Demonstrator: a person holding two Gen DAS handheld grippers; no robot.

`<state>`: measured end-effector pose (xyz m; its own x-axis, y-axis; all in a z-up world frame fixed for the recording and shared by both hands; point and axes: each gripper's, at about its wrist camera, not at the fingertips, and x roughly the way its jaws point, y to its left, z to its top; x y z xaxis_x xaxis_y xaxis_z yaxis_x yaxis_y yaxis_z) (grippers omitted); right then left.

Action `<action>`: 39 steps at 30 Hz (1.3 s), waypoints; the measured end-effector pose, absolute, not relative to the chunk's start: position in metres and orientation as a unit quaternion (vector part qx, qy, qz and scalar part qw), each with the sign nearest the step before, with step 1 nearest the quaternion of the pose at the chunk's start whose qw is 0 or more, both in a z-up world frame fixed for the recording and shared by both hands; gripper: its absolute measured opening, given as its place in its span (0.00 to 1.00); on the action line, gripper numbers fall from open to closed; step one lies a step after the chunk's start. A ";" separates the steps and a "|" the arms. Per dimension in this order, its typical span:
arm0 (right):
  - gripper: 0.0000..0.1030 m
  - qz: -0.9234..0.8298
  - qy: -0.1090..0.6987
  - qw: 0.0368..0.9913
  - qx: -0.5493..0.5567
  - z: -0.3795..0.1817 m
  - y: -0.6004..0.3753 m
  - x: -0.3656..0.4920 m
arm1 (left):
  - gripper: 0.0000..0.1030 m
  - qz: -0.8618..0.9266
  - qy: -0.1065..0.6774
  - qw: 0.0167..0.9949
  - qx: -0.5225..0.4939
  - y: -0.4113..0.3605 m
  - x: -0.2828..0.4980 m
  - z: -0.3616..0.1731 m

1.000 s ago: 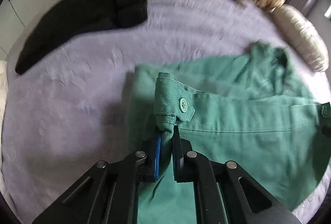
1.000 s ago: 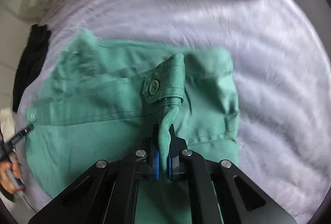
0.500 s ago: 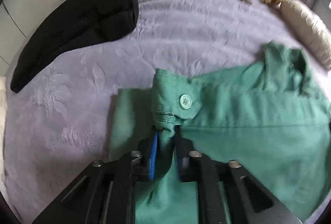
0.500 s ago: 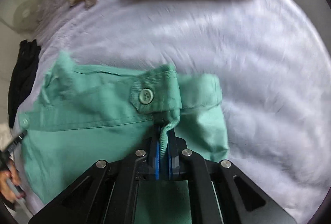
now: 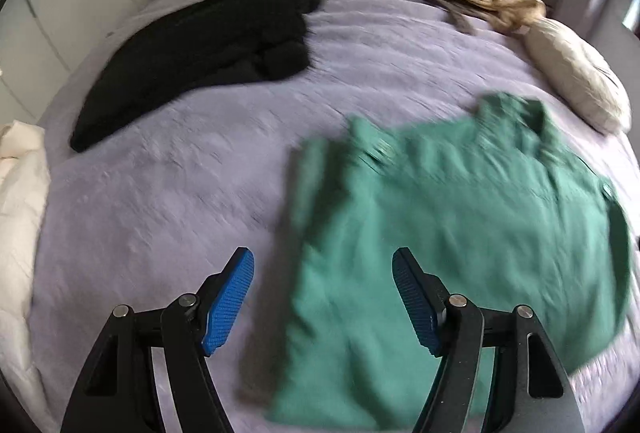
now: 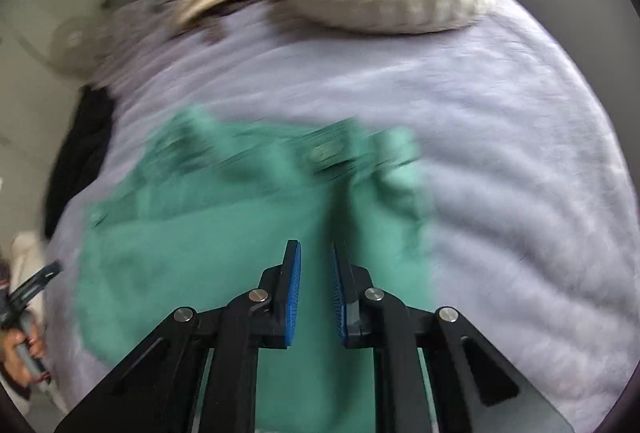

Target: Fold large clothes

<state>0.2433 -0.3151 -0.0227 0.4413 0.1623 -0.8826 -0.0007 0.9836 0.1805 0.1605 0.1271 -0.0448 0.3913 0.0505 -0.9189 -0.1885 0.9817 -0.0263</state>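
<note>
Green shirt (image 5: 460,225) lies flat on the bed (image 5: 180,173), long axis twelve-to-six; left tool (image 5: 322,297) spread wide, right tool (image 6: 316,293) just parting, both empty above its near edge.

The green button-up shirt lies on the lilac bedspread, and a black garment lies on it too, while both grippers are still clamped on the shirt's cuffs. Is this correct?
One part is wrong: no gripper is clamped. The left gripper has just been opening and stands wide, nothing between its blue pads; the right gripper has been opening too, a bare gap between its pads. Both wrist views show it. The green button-up shirt and black garment do lie on the lilac bedspread.
</note>
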 end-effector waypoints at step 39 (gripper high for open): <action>0.00 -0.046 0.555 0.813 0.169 -0.088 -0.381 0.245 | 0.42 0.141 0.586 0.797 -0.036 0.160 0.160 -0.096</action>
